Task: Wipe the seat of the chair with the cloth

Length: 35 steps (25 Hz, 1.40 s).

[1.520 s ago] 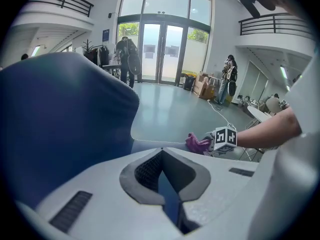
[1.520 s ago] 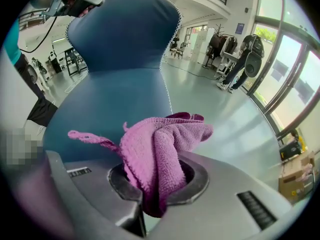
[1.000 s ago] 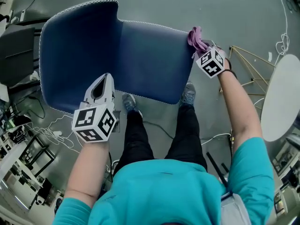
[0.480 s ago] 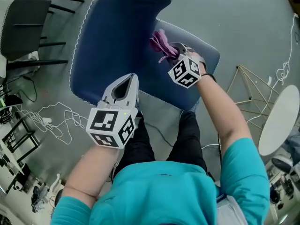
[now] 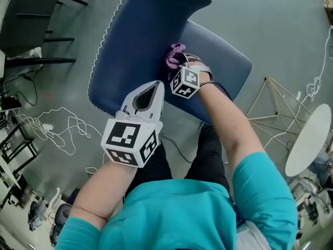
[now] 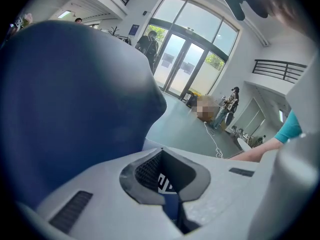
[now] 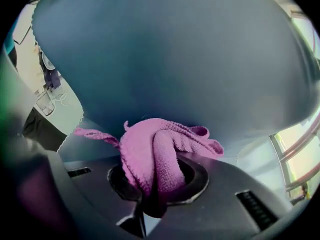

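Observation:
The blue chair fills the top of the head view, its backrest (image 5: 140,30) on the left and its seat (image 5: 221,56) on the right. My right gripper (image 5: 179,65) is shut on a bunched purple cloth (image 5: 174,55), pressed where the seat meets the backrest. The right gripper view shows the cloth (image 7: 155,154) bulging out of the closed jaws against blue upholstery (image 7: 175,49). My left gripper (image 5: 155,86) is shut and holds nothing, hovering by the chair's near edge. Its own view has the backrest (image 6: 70,99) close on the left.
A black chair (image 5: 26,14) stands at the upper left. White cables (image 5: 60,129) lie on the grey floor to the left. A gold wire frame (image 5: 270,108) and a white round table (image 5: 312,139) are on the right. The person's black-trousered legs (image 5: 208,155) are below the seat.
My right gripper has carried the cloth leftwards across the seat, from its right edge to the backrest. The left gripper has shifted slightly right, nearer the chair's near edge.

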Each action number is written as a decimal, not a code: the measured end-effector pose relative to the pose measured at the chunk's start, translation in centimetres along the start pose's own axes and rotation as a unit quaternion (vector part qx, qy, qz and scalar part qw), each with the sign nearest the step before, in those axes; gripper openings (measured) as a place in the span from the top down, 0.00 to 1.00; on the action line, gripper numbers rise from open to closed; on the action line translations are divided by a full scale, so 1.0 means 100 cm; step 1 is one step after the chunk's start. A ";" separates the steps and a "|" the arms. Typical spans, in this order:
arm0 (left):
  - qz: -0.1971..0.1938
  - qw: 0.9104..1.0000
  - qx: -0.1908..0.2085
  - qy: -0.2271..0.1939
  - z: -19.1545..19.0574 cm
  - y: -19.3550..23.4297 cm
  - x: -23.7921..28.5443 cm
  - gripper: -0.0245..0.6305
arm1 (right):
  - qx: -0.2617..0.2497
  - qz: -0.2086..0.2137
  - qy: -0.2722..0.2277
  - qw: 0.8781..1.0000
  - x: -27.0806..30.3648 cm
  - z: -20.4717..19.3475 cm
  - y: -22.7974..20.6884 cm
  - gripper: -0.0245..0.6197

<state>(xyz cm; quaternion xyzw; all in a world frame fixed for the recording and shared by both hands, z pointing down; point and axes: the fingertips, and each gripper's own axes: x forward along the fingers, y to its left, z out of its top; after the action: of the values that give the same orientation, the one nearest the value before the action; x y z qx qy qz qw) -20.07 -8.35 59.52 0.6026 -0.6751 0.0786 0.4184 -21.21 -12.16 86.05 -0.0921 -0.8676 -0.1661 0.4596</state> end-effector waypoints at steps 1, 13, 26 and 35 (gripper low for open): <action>0.000 1.000 -0.001 0.001 0.000 0.001 0.001 0.96 | -0.007 -0.001 0.006 1.000 0.002 -0.003 0.001 0.88; 0.019 1.000 0.009 0.014 -0.008 0.018 0.003 0.96 | -0.027 0.001 0.030 0.999 0.000 -0.020 0.014 0.89; 0.037 0.999 0.020 0.028 -0.021 0.015 0.010 0.96 | -0.025 0.001 0.043 0.999 -0.021 -0.061 0.022 0.89; 0.032 0.998 0.031 0.037 -0.025 -0.004 0.016 0.96 | -0.018 0.003 0.052 0.998 -0.037 -0.089 0.027 0.89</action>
<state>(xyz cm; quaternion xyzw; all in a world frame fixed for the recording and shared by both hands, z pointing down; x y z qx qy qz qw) -18.44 -8.15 61.98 0.5902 -0.6751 0.1351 0.4215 -11.45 -12.97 88.18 -0.0942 -0.8393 -0.1846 0.5027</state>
